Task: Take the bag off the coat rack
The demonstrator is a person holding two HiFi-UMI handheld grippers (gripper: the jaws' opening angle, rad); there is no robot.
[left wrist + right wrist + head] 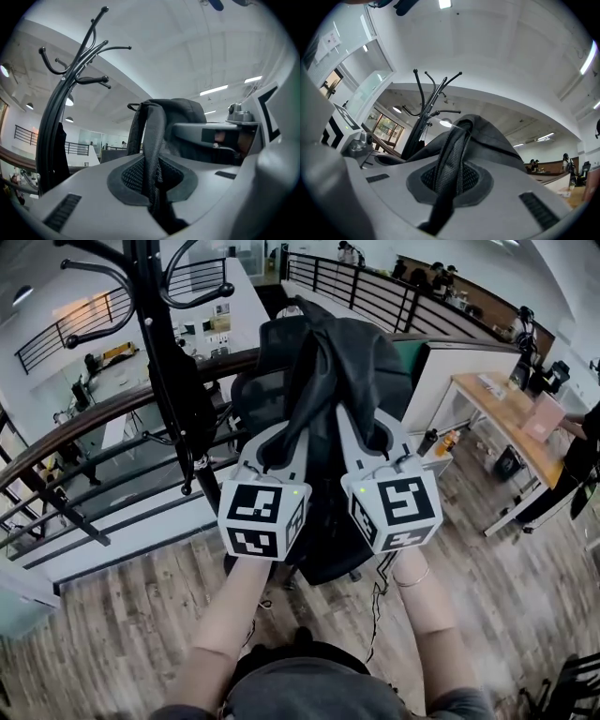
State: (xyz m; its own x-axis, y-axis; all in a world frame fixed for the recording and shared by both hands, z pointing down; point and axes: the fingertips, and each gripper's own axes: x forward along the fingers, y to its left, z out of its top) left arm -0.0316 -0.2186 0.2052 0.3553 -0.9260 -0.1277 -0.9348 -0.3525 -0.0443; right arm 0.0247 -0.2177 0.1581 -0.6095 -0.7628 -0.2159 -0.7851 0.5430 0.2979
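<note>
The black bag (pixel 349 357) hangs in the air between the two grippers, clear of the coat rack (pixel 153 343), which stands just to its left by the railing (pixel 103 413). The left gripper (pixel 284 435) has its fingers closed on one mesh shoulder strap (pixel 153 140). The right gripper (pixel 372 430) is clamped the same way on the other strap (pixel 452 157). In each gripper view the strap runs straight down through the padded notch and is pinched there. The grippers sit side by side and close together, pointing roughly level, and the bag's body rises above them and droops forward. Behind it stands a black office chair (pixel 251 390) (mostly hidden by the bag). The rack's upper hooks (pixel 77 56) are bare — something dark hangs lower on its pole (pixel 190 395). A wooden worktop (pixel 511 423) stands off to the right, on the plank floor (pixel 122 615).
</note>
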